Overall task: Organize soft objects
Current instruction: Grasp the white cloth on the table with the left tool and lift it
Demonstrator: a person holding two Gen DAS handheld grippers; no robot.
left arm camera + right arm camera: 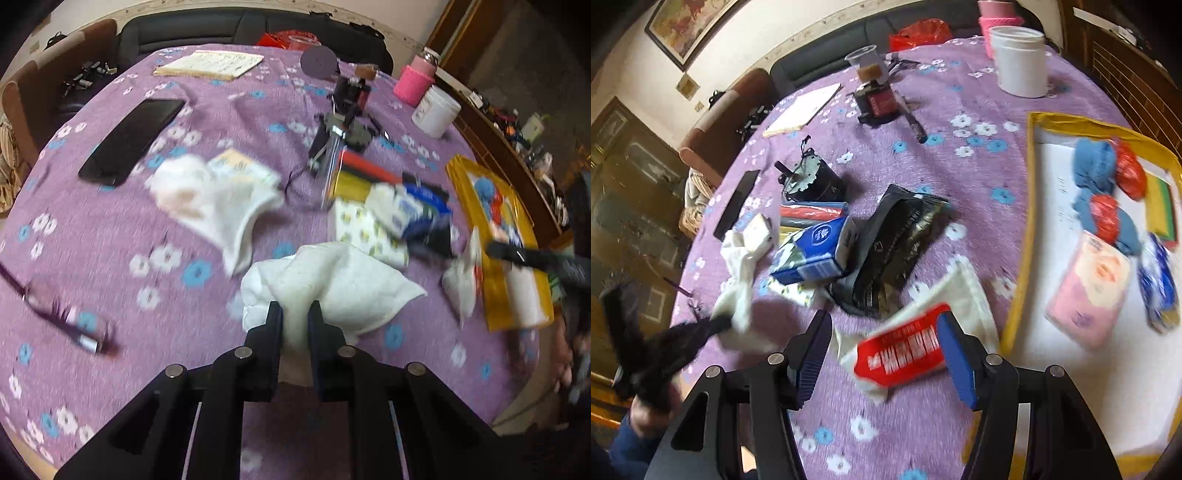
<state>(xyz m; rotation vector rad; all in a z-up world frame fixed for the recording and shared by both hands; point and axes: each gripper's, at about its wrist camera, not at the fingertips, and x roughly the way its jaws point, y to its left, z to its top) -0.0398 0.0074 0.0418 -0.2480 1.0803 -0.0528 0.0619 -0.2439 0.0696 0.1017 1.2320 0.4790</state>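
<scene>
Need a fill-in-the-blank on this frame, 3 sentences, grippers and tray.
1. The left gripper is shut on a ___ cloth.
2. The tissue pack between the right gripper's fingers has a ___ label.
3. The tray holding the blue and red bundles has a ___ rim.

Missing words: white; red; yellow

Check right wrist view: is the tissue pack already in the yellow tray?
No. The tissue pack lies on the tablecloth between the right gripper's fingers, outside the tray.
</scene>
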